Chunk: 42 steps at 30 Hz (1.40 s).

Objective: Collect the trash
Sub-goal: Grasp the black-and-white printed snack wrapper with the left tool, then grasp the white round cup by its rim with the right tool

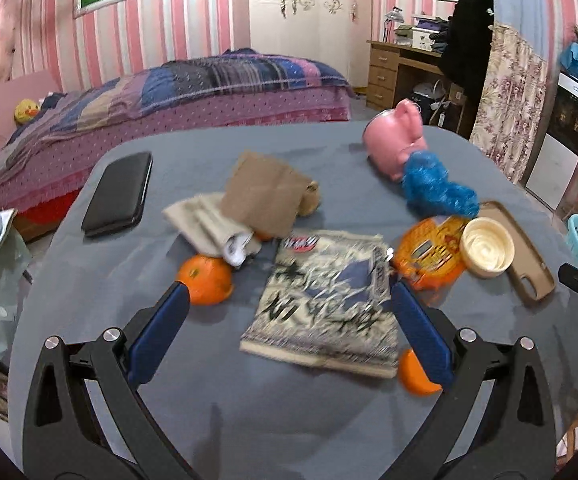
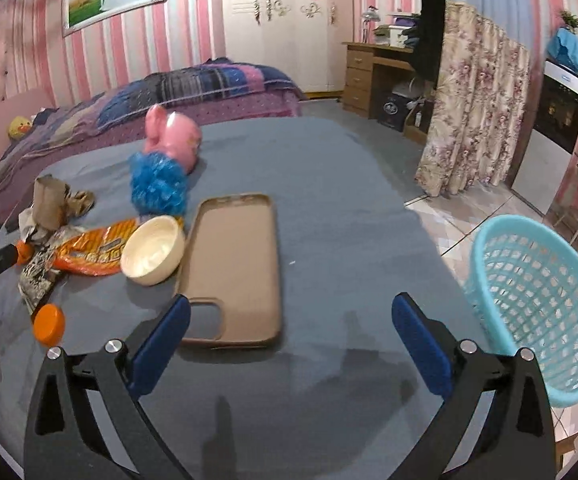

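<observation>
Hovering over the grey-covered table [image 1: 249, 420], the left gripper [image 1: 289, 300] has its jaws wide and empty around a printed snack wrapper [image 1: 325, 300]; brown paper [image 1: 265, 196] and an orange wrapper [image 1: 429, 256] also lie uncollected. The right gripper [image 2: 291, 312], wide and empty, sits beside the phone case [image 2: 233, 264]. The turquoise basket [image 2: 537, 304] looks empty, so collection seems barely begun.
</observation>
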Each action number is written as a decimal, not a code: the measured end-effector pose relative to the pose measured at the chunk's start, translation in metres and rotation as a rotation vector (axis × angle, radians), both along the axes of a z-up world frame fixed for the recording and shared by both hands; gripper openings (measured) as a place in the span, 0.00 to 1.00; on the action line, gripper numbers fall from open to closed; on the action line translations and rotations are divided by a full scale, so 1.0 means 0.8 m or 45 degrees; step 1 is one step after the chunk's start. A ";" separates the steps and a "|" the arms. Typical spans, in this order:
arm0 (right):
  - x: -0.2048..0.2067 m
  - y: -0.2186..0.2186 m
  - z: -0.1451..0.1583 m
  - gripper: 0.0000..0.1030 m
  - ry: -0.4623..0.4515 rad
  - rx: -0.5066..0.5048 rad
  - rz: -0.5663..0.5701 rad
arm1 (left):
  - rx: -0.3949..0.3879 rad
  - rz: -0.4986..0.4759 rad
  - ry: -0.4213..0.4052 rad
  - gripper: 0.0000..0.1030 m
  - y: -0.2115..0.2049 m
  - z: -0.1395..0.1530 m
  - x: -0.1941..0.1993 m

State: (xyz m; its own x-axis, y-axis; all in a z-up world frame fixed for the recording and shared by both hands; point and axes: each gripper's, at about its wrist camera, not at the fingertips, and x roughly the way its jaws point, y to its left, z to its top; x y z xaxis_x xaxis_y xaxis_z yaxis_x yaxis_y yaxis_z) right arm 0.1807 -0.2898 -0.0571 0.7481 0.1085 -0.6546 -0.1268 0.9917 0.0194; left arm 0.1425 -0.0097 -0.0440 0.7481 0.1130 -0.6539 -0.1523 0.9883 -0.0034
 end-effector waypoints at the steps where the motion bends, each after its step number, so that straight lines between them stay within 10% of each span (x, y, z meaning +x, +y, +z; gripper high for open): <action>1: -0.001 0.003 0.000 0.96 0.000 -0.009 0.006 | -0.010 0.000 0.008 0.95 0.003 -0.003 -0.002; 14: 0.001 0.025 -0.001 0.96 0.007 -0.037 0.026 | -0.082 -0.082 0.138 0.94 0.012 -0.034 0.024; 22: 0.004 0.033 -0.003 0.96 0.008 -0.033 0.034 | -0.072 -0.187 0.202 0.49 0.002 -0.046 0.028; 27: 0.005 0.043 -0.006 0.96 0.012 -0.055 0.060 | -0.026 -0.193 0.147 0.45 -0.004 -0.030 0.018; 30: 0.009 0.046 -0.005 0.96 0.013 -0.043 0.060 | -0.015 -0.220 0.109 0.08 -0.006 -0.012 0.013; 38: 0.024 0.062 0.005 0.94 -0.014 -0.027 0.086 | 0.027 -0.198 -0.018 0.08 0.010 0.035 0.001; 42: 0.043 0.070 0.005 0.69 0.019 -0.007 0.121 | 0.054 -0.160 -0.062 0.08 0.032 0.052 -0.004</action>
